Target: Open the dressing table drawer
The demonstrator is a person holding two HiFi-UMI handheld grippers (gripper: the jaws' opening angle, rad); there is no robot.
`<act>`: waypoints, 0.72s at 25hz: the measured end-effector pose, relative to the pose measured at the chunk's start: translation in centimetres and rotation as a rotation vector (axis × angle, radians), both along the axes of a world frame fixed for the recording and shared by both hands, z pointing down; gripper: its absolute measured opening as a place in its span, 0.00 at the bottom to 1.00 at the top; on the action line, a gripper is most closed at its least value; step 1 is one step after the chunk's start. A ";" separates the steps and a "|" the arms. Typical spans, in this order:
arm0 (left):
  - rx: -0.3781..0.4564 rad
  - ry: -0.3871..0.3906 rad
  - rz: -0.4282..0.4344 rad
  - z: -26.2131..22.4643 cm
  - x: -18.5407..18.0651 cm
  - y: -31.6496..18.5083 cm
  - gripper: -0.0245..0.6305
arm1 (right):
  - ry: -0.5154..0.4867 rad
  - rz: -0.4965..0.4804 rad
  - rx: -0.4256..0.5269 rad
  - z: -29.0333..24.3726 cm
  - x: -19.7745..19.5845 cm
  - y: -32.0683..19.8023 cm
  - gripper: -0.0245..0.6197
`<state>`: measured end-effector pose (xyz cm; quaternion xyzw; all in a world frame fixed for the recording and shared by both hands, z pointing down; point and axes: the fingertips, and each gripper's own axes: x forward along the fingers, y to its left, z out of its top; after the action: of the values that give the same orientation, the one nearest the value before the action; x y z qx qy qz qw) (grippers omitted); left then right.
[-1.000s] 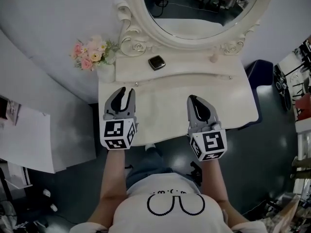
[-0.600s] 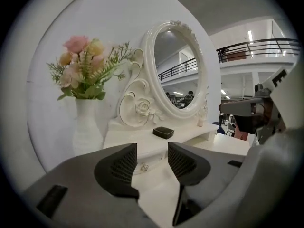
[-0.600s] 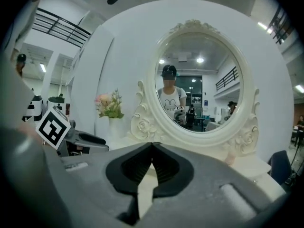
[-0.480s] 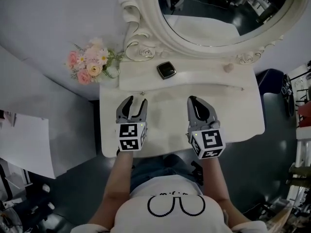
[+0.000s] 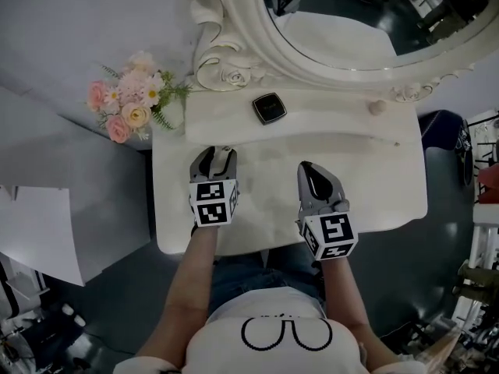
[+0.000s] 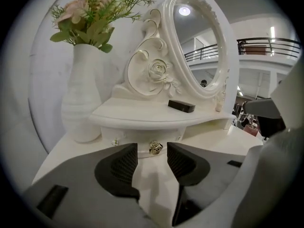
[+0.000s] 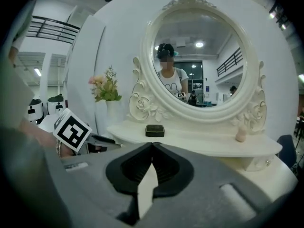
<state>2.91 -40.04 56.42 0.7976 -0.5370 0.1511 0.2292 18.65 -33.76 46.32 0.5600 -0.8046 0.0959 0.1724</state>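
Note:
A white dressing table [image 5: 374,185] carries a raised shelf [image 6: 142,115] below its oval mirror [image 5: 351,22]. A small drawer front with a gold knob [image 6: 155,147] sits under the shelf's left part. My left gripper [image 5: 214,153] points at that knob. Its jaws stand wide and are closing. The knob lies just ahead of the fingertips [image 6: 129,152], with nothing gripped. In the head view the gripper hides the knob. My right gripper [image 5: 306,167] hovers over the middle of the tabletop, shut and empty, its tips [image 7: 153,144] meeting.
A white vase of pink flowers [image 5: 129,104] stands at the table's left rear, close to the left gripper. A black compact case [image 5: 269,107] and a small pinkish item [image 5: 377,107] lie on the shelf. A second small knob [image 5: 398,142] shows at the right.
Both grippers sank toward the tabletop. The left one shifted right toward the shelf's front and its jaws spread open. The right gripper stayed shut.

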 end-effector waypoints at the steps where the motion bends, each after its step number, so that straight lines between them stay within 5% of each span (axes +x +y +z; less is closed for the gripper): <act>1: -0.008 -0.003 -0.003 0.3 0.0 -0.2 0.32 | 0.000 -0.008 -0.003 0.2 0.0 -0.1 0.04; 5: -0.039 -0.023 0.008 0.9 0.9 -0.5 0.18 | 0.006 -0.039 -0.012 0.7 0.2 -0.8 0.04; 18: -0.058 -0.025 0.015 0.7 1.0 0.8 0.18 | -0.019 -0.107 -0.027 1.3 -0.4 -1.3 0.04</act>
<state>3.96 -39.28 57.16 0.7927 -0.5294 0.1782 0.2443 18.25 -35.01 47.62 0.5130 -0.8336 0.1027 0.1772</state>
